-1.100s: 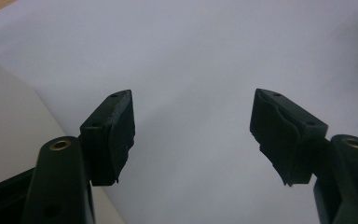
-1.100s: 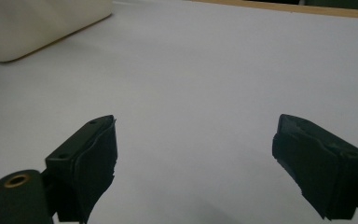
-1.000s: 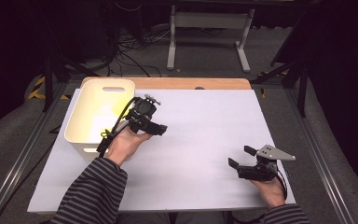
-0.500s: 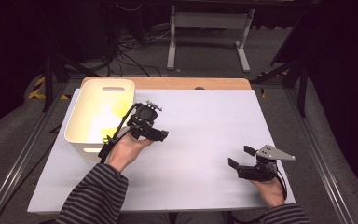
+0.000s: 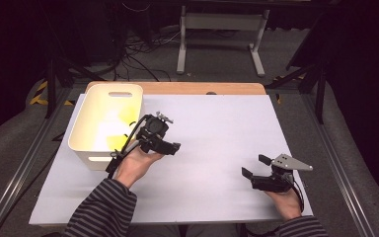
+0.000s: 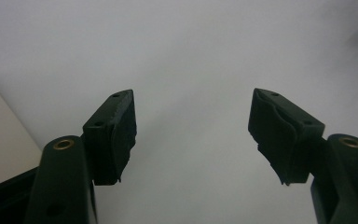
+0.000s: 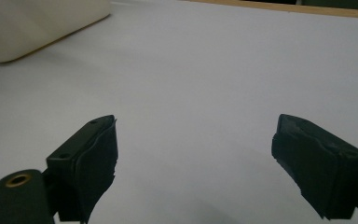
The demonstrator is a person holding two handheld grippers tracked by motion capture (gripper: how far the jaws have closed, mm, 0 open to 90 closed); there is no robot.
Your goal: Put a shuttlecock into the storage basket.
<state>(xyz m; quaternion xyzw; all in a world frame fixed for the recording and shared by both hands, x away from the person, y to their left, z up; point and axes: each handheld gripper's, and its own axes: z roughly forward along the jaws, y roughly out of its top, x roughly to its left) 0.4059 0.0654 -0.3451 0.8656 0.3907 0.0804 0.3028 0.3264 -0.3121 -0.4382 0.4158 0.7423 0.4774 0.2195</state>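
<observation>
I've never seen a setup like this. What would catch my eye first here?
Probably the cream plastic bin glowing at the table's far left, on the white table sheet. Next, two hands holding black clamp tools: the left gripper beside the bin, jaws open with nothing between them, and the right gripper near the front right edge, also open and holding nothing.

The left gripper (image 5: 170, 146) sits at centre-left, jaws wide apart with nothing between them, its hand (image 5: 135, 165) underneath, striped sleeve trailing near; the right gripper (image 5: 252, 167) rests near-right, jaws likewise spread and bare.
</observation>
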